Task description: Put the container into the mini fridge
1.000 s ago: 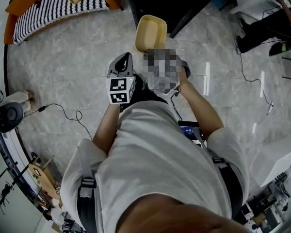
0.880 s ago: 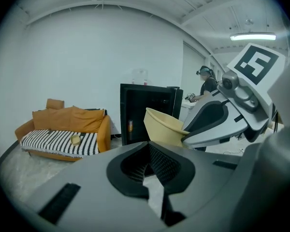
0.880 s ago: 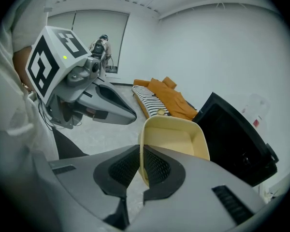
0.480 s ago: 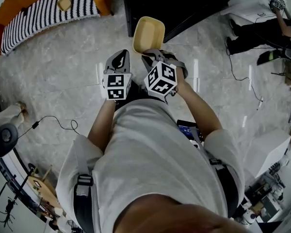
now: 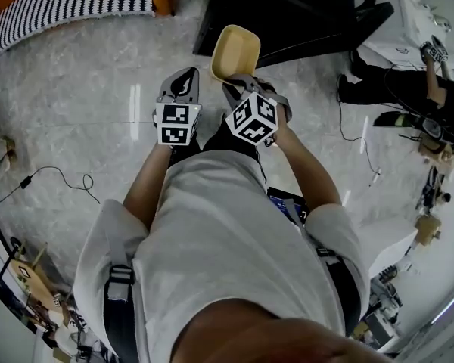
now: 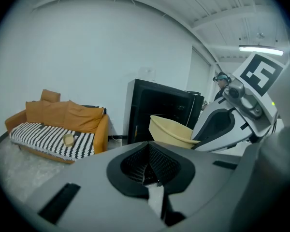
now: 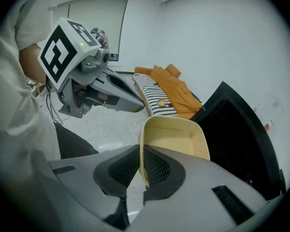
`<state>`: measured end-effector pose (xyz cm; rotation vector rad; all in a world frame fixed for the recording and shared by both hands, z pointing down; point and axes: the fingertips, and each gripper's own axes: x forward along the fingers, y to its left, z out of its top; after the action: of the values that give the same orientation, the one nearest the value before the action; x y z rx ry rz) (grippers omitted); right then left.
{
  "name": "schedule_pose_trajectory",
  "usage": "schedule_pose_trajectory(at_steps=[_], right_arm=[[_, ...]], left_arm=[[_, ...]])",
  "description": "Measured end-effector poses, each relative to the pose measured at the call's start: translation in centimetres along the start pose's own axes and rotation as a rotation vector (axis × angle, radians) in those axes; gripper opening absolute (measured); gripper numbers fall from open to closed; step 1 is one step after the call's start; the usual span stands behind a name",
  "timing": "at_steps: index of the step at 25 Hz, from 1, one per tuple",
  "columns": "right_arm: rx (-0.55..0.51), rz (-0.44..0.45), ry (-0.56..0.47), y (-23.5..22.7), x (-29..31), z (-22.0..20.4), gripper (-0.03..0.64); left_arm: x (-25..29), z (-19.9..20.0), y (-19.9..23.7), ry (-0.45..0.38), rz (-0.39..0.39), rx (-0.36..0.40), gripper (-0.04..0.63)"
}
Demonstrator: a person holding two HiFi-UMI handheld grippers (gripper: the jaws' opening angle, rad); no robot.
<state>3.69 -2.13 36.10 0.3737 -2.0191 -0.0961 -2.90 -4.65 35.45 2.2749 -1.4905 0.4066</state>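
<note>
Black-and-white square markers are showing on the cube of each gripper, and they are the only print that can be made out.

The container is a pale yellow open tub, rectangular with rounded corners and a thin out-turned rim, its inside plain and bare. It is hanging in the air at the upper centre of the head view, just in front of the black mini fridge, which is filling the top of that frame.

The right gripper is clamping the tub's near wall. In the right gripper view its ribbed pads are pressing that wall from both sides, and the tub is standing out beyond them, tilted toward the fridge. The left gripper is floating just to the left of it, apart from the tub. In the left gripper view its jaws are lying together with nothing between them.

Both of the person's forearms are reaching forward from a light shirt, elbows bent, with the two grippers side by side. An orange sofa with a striped cover is sitting at the upper left, on a grey marbled floor.
</note>
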Motion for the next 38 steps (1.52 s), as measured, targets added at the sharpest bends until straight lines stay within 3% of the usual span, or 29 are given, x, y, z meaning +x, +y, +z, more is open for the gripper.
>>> schedule_pose_trajectory(at_steps=[5,13,23,31,38], right_arm=[[-0.12,0.048,0.017,-1.7,1.3,-2.7,0.051],[-0.189,0.117,0.001,-5.3,2.0,-6.5,0.051],[-0.253,0.164,-0.018,-7.5,6.7,-9.9,0.051],[-0.22,0.072,-0.015,-8.9,11.5,-11.0,0.051],[-0.211,0.073,0.027,-9.3,15.4,-13.1,0.051]], left_arm=[[2.9,-0.7,-0.5,0.002,0.066,-0.019,0.012],[6.8,-0.6,-2.8,-0.021,0.205,-0.127,0.012],[9.8,-4.2,-3.1,-0.053,0.357,-0.212,0.012],[13.6,-8.8,-1.2,-0.11,0.347,-0.259,0.012],[17.1,-12.2,-0.1,-0.16,0.353,-0.306,0.012]])
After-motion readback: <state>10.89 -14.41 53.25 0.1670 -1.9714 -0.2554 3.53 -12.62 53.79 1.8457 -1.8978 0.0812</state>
